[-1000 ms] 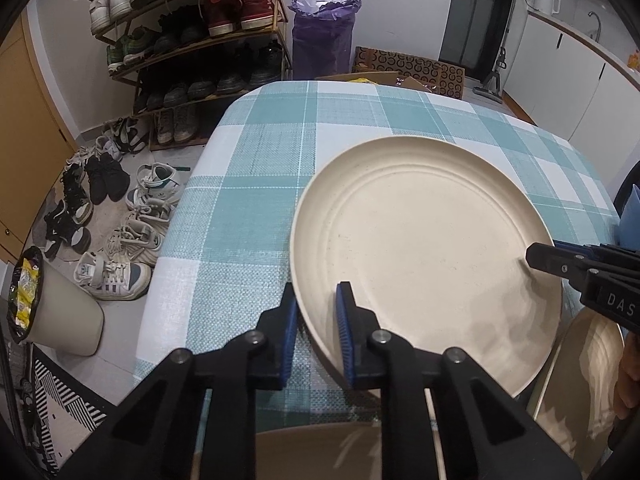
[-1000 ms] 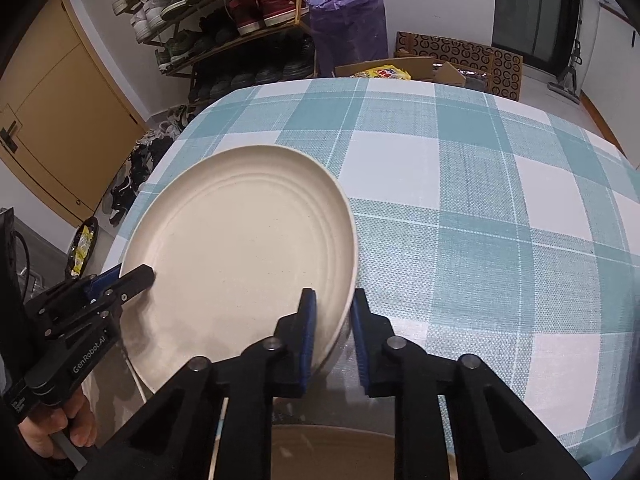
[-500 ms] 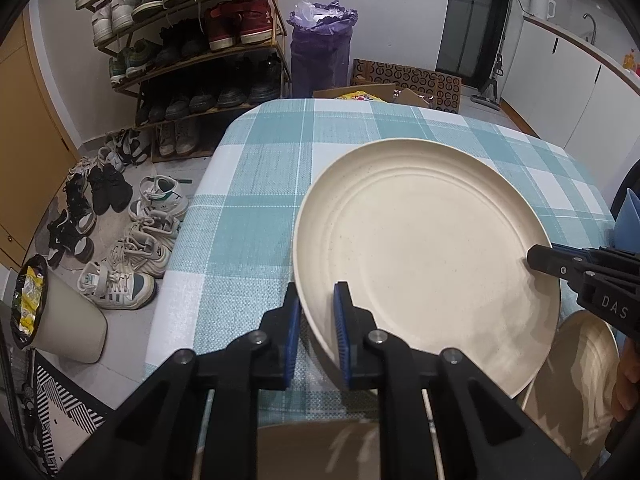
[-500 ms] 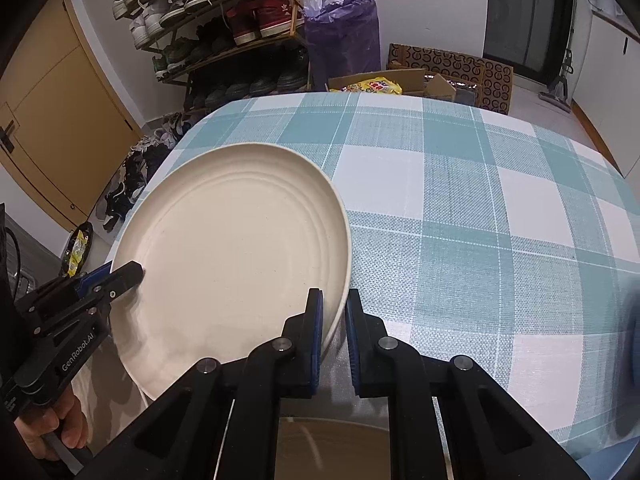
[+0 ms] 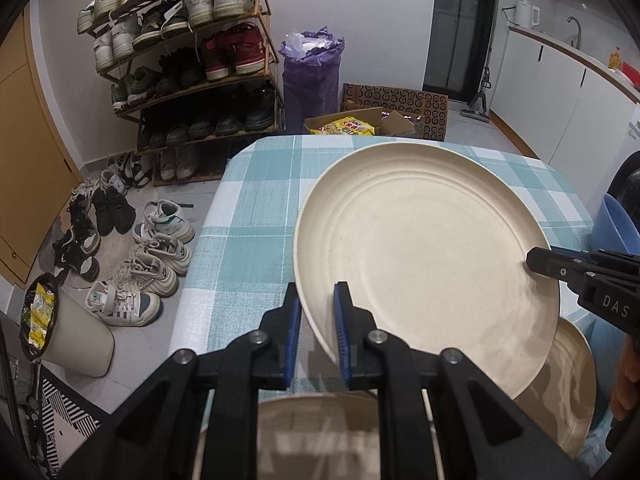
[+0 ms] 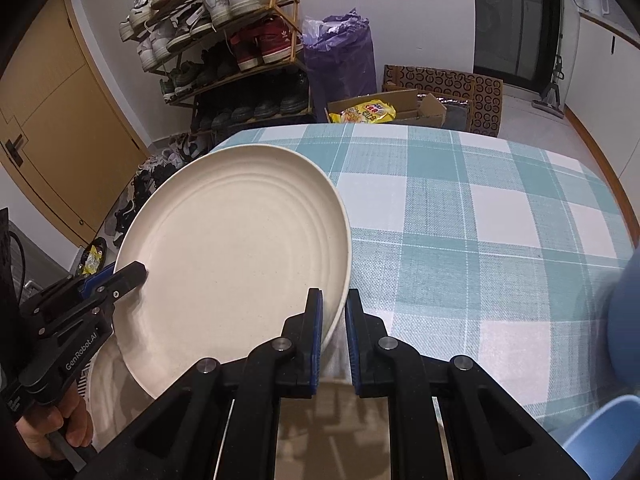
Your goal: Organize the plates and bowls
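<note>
Blue pads of the left gripper (image 5: pixel 316 320) are sitting either side of the rim of the cream plate (image 5: pixel 424 256), jaws clamped on its near-left edge. The right gripper (image 6: pixel 332 324) is doing the same on the opposite rim, blue pads pinching the plate's edge (image 6: pixel 240 248). In the left wrist view the right gripper's tip (image 5: pixel 538 262) is showing at the plate's right rim; in the right wrist view the left gripper's tip (image 6: pixel 130 274) is showing at the left rim.

Plate is being held off the table between the two grippers, tilted, its ribbed face showing to both cameras.

Below it, a second cream plate (image 5: pixel 568 384) is lying partly under the held one, at its lower right in the left view. Another cream dish (image 5: pixel 320 432) is showing blurred under the left gripper's frame; kind cannot be told.

Teal-and-white checked tablecloth (image 6: pixel 460 220) is covering the table beyond the plate. A blue bowl (image 5: pixel 614 224) is sitting near the table's right edge.

Off the table: shoe rack (image 5: pixel 192 52), purple bag (image 5: pixel 312 76), cardboard box (image 6: pixel 404 108), loose sneakers on the floor (image 5: pixel 140 264)
</note>
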The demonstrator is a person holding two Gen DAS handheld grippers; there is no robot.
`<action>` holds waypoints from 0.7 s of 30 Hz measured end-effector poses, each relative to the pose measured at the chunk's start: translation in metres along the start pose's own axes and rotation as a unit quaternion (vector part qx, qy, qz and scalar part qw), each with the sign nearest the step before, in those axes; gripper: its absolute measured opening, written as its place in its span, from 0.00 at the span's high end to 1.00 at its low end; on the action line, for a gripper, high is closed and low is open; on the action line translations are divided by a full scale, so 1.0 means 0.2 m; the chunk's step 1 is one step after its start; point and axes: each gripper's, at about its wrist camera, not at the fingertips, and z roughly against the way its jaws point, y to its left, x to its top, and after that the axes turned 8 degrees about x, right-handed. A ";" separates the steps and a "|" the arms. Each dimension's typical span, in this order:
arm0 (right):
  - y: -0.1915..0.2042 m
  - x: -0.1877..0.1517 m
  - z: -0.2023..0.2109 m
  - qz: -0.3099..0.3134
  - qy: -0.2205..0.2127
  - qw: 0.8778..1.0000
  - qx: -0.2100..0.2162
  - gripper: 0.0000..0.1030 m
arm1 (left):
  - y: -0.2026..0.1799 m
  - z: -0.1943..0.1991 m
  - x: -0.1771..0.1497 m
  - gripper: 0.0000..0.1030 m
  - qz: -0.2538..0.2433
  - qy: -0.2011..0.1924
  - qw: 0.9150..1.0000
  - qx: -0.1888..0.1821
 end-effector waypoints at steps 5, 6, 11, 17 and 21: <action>0.01 -0.07 0.11 -0.002 -0.006 1.000 -0.005 0.89 | -0.03 0.10 -0.02 0.86 -0.011 -0.009 1.000 -0.005; 0.01 -0.08 0.13 -0.002 -0.006 1.000 -0.007 0.89 | -0.04 0.12 -0.02 0.86 -0.013 -0.010 1.000 -0.007; 0.01 -0.18 0.21 -0.008 -0.007 1.000 -0.011 0.88 | -0.09 0.19 -0.06 0.86 -0.027 -0.013 0.999 -0.011; 0.00 -0.29 0.29 -0.025 -0.006 1.000 0.002 0.88 | -0.12 0.26 -0.12 0.86 -0.037 -0.016 0.999 -0.016; 0.01 -0.36 0.35 -0.027 -0.008 1.000 -0.004 0.87 | -0.15 0.30 -0.17 0.86 -0.046 -0.017 0.999 -0.020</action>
